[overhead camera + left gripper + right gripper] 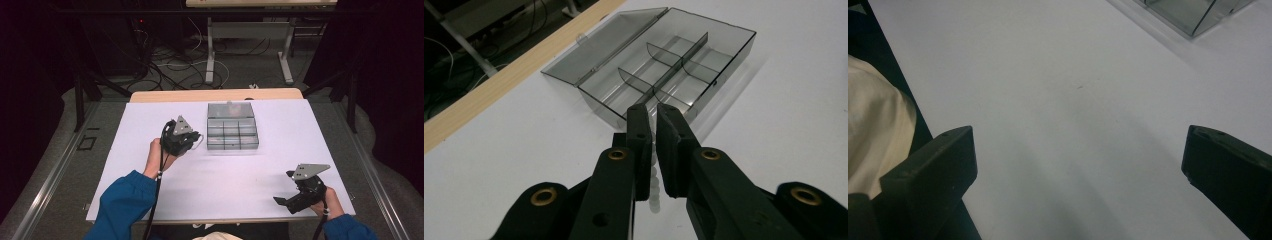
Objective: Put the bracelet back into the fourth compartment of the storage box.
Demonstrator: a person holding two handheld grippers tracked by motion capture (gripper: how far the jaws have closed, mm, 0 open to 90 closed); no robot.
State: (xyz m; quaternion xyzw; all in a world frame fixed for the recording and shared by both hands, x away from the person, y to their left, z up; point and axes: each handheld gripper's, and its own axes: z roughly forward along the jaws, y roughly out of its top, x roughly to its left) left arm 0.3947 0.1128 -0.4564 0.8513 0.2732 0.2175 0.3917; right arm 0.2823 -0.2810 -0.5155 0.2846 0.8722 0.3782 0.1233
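Translucent white beaded piece point(654, 186), pinched between the nearly closed jaws of the left tool point(653, 112) just short of the open compartment box point(719, 67); likely light, small and slippery, best gripped mid-length. Right tool point(1078, 150) spread, empty, over the bench point(1073, 75).

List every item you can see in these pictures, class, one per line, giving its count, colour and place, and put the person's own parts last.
Clear smoky-grey plastic compartment box: one, lid open and laid back, on the far middle of the table.
White beaded plastic strip: one, translucent white, clamped between the left gripper's jaws, hanging below them.
White table top: one, with a light wooden far edge.
Second table: one, pale, on the floor beyond.
Cables: several, black and white, on the floor behind.
Left gripper: one, black, shut on the strip, just left of the box.
Right gripper: one, black, jaws wide open, near right corner.
Blue sleeves: two, at the near edge.
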